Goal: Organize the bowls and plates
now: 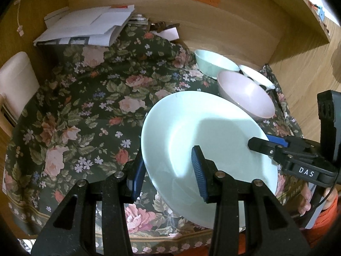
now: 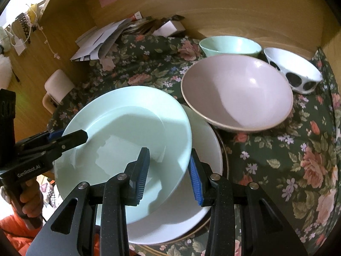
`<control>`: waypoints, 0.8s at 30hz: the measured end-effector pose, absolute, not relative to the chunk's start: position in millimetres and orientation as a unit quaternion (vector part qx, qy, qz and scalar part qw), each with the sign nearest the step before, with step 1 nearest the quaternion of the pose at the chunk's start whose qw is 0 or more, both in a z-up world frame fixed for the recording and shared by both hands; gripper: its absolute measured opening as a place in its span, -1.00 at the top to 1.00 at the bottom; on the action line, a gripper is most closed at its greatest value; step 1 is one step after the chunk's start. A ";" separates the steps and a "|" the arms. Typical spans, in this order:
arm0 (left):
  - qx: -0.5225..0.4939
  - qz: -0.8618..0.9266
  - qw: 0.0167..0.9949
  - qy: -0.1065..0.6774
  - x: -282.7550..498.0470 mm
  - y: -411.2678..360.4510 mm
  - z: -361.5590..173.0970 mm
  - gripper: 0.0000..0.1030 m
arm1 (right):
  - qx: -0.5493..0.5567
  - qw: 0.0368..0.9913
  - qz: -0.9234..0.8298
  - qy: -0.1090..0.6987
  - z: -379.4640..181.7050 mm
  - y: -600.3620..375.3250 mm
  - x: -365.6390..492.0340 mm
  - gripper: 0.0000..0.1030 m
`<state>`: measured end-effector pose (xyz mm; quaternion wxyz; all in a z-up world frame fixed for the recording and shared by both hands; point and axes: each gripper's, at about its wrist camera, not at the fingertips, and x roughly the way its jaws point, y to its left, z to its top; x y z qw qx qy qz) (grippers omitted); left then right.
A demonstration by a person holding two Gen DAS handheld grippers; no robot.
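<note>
held the mint plate (image 2: pixel 127 128) tilted above a white plate (image 2: pixel 204 149) at the near edge of the floral tablecloth (image 1: pixel 85 106): left gripper (image 1: pixel 168 170) clamped on its left rim, right gripper (image 2: pixel 168 175) on its right rim. beyond, a pink bowl (image 2: pixel 236 93), a mint bowl (image 2: pixel 230 47), a spotted bowl (image 2: pixel 296 72). papers (image 1: pixel 85 27) far left.

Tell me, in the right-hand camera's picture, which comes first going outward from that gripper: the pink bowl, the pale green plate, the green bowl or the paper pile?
From the right gripper:
1. Pale green plate, its rim gripped between the fingers.
2. Pink bowl, just beyond, to the right.
3. Green bowl, behind the pink one.
4. Paper pile, far left by the wooden wall.
</note>
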<state>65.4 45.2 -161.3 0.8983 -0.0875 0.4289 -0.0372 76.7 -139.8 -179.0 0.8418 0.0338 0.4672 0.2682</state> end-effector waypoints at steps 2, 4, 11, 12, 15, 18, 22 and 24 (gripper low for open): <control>-0.087 -0.039 0.896 0.433 66.5 44.4 -163.8 0.19 | 0.036 0.840 0.267 0.471 -182.5 -142.1 76.0 0.35; -0.087 -0.040 0.894 0.439 67.5 43.0 -167.1 0.19 | 0.038 0.838 0.266 0.476 -185.4 -143.2 75.5 0.35; -0.086 -0.049 0.886 0.453 71.3 39.3 -175.8 0.19 | 0.043 0.836 0.259 0.482 -189.9 -147.4 73.8 0.35; -0.086 -0.049 0.885 0.455 71.9 38.7 -176.6 0.19 | 0.044 0.836 0.258 0.482 -190.1 -148.0 73.5 0.35; -0.083 -0.048 0.884 0.458 73.2 36.8 -179.3 0.19 | 0.047 0.834 0.258 0.485 -191.1 -149.8 72.8 0.35; -0.085 -0.049 0.881 0.462 75.3 37.3 -182.4 0.19 | 0.045 0.835 0.257 0.484 -191.5 -150.8 72.2 0.35; -0.089 -0.048 0.876 0.471 78.3 38.4 -189.2 0.19 | 0.040 0.837 0.257 0.482 -192.0 -151.2 72.4 0.35; -0.090 -0.050 0.876 0.472 79.0 38.8 -190.7 0.19 | 0.042 0.836 0.258 0.482 -192.1 -151.9 72.2 0.35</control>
